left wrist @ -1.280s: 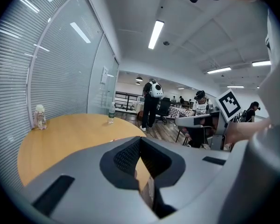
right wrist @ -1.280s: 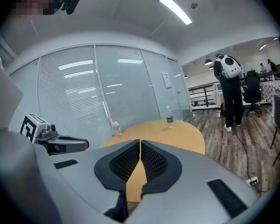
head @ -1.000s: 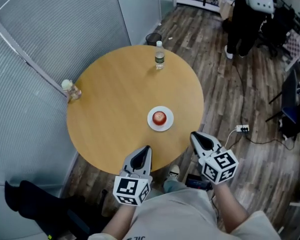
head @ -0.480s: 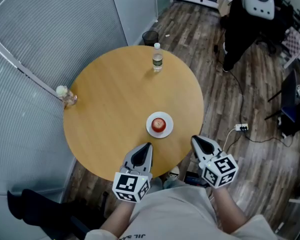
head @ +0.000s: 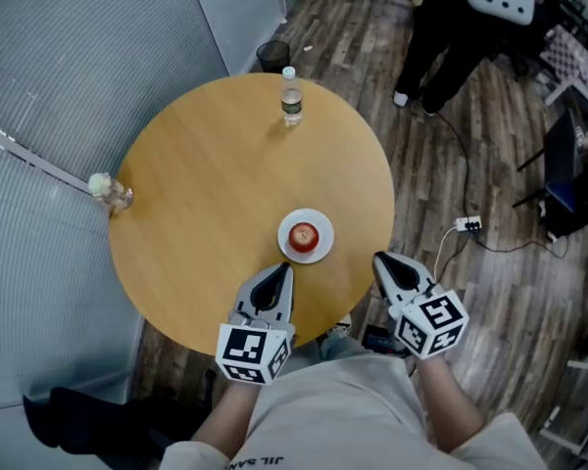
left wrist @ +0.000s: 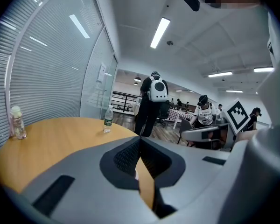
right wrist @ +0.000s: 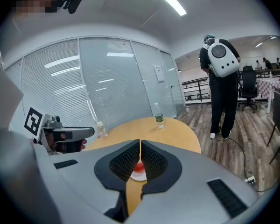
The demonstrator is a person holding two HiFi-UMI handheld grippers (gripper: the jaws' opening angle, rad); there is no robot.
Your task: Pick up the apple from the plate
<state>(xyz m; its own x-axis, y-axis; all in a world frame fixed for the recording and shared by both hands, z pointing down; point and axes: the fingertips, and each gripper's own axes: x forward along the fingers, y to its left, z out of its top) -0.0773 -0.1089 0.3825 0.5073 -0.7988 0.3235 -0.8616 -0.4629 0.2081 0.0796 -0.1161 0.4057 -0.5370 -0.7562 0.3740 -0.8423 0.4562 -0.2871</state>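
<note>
Both sets of jaws closed, empty; left gripper (head: 281, 276) sits just short of the plate (head: 324, 250) carrying the apple (head: 304, 235), right gripper (head: 383, 261) farther off to its right.

In the right gripper view, the closed jaws of my right gripper (right wrist: 140, 143) hide most of the apple (right wrist: 139, 167) and plate (right wrist: 137, 176); only a sliver shows. The bottle (head: 291, 99) label is too small to read. The head view's top edge cuts off the bystander (head: 449, 29).

You work under bright, even light from ceiling strips (left wrist: 159, 31), shadows on the tabletop (head: 216, 184) are faint, and both gripper views bend and darken toward their edges.
</note>
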